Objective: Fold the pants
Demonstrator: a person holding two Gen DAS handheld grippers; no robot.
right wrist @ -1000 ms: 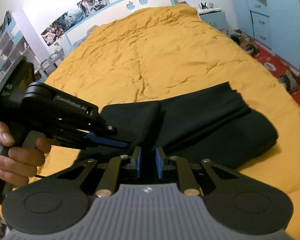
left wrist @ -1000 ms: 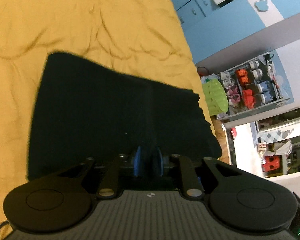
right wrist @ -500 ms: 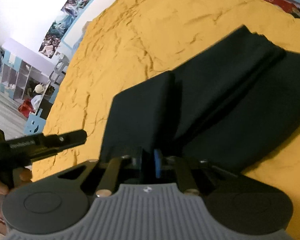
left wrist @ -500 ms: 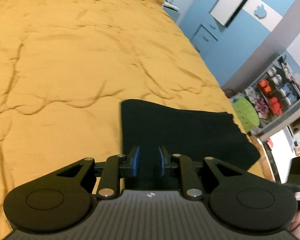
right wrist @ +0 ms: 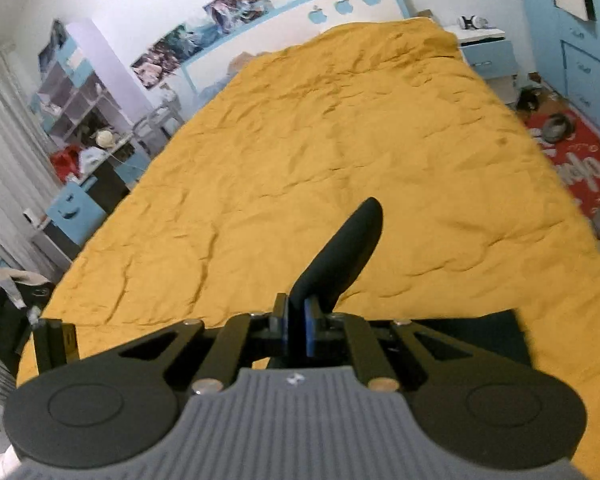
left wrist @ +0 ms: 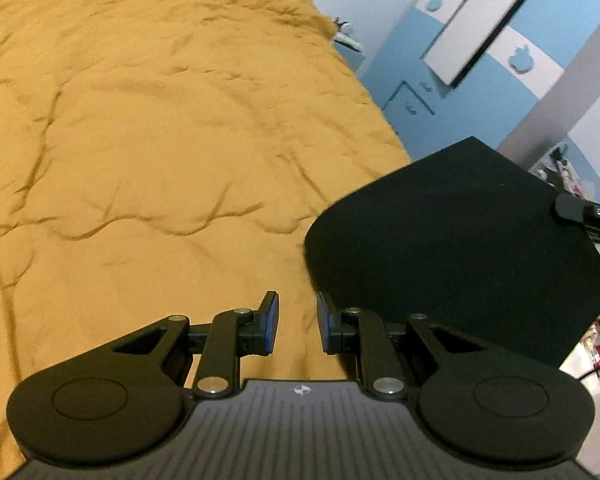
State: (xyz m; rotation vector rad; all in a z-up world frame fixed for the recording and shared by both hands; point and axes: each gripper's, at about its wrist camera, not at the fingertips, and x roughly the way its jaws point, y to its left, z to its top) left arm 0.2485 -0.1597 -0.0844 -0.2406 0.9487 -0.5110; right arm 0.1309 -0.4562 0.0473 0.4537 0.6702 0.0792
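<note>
Lifting: right claw (right wrist: 296,330), clenched on a pinch of the black pants (right wrist: 340,252), has raised them off the yellow bedspread (right wrist: 340,140). Left claw (left wrist: 298,322) released, empty, pants at its two o'clock. Folded bundle appears ready for relocation.

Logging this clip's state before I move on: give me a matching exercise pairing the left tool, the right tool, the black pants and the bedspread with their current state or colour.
Things:
1. left tool
2. right tool
3. black fabric pants
4. wrinkled cloth bedspread

States:
A. mustard yellow, spread over the bed
B. pads apart, nothing between them
C. lifted, hanging from one tool
D. clamped on dark cloth

Pairs: 1-B, 2-D, 3-C, 4-A
</note>
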